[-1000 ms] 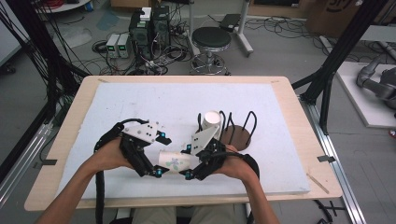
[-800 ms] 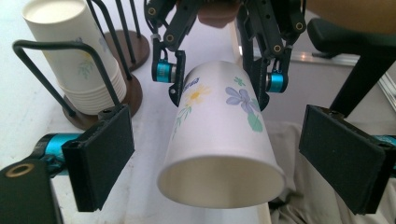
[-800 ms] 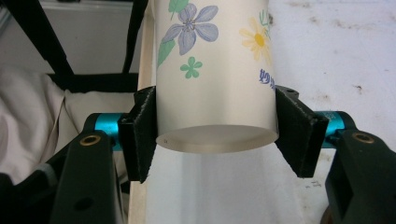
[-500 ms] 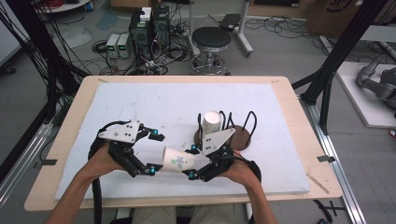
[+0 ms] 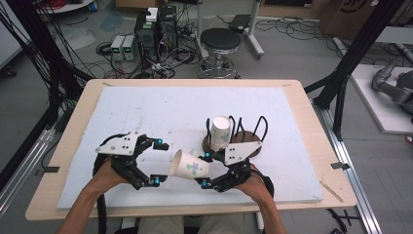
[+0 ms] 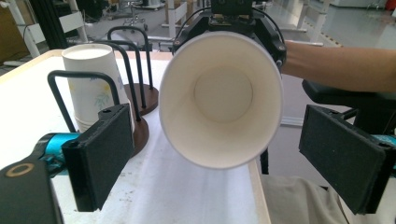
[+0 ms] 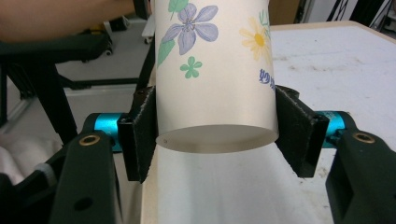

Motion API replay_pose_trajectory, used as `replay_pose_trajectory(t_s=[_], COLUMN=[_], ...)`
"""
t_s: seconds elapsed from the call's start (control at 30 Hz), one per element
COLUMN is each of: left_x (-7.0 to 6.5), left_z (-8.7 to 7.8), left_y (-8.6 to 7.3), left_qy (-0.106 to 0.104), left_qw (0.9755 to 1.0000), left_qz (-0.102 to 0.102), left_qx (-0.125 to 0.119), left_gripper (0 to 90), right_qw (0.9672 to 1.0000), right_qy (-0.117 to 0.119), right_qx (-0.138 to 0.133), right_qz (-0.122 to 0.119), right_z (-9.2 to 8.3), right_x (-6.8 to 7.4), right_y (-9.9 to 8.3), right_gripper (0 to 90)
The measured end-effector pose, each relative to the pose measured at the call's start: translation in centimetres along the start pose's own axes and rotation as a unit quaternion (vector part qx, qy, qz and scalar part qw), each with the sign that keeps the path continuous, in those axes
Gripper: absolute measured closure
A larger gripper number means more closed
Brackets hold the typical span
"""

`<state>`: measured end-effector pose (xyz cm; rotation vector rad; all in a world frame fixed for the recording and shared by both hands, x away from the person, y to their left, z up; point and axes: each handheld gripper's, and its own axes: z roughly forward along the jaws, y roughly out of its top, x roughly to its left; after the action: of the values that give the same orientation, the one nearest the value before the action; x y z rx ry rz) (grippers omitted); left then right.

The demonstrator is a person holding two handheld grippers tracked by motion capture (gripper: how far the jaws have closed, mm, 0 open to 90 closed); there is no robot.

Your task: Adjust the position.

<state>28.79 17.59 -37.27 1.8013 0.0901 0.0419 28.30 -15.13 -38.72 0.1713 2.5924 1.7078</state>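
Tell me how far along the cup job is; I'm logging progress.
Done: one white floral paper cup stands upside down in the black wire rack on its brown round base. In hand: the right tongs clamp a second floral paper cup by its base, mouth facing the open left tongs. Left: racking it.

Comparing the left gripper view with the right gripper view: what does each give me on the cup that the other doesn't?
Left gripper view: the open mouth and bare white inside of the held paper cup, plus the second cup upright in the wire rack, and the left gripper with its jaws spread wide, clear of the rim.

Right gripper view: the cup's flowered outer wall and flat base, with the right gripper pads pressed on either side near the base.

Both: the same held cup, the white table cover, and a forearm.
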Motion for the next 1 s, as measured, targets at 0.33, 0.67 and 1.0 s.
replay_pose_trajectory(t_s=[0.33,0.67,1.0], left_x=[0.2,0.3,0.2], left_z=[0.3,0.6,2.0], left_y=[-1.7,-2.5,-2.3], left_qy=[-0.001,-0.003,-0.018], left_qw=[0.9998,0.9996,0.9994], left_qz=[-0.014,-0.022,-0.02], left_qx=[-0.012,-0.019,-0.022], left_gripper=[10.3,10.3,10.3], right_qw=[0.9994,0.9987,0.9985], right_qy=[0.007,0.012,0.018], right_qx=[-0.031,-0.048,-0.051], right_qz=[0.011,0.012,0.013], right_z=[-0.1,0.0,0.3], right_x=[-0.1,-0.2,-0.2], right_y=[-0.7,-0.9,-1.0], right_gripper=[37.1,37.1,37.1])
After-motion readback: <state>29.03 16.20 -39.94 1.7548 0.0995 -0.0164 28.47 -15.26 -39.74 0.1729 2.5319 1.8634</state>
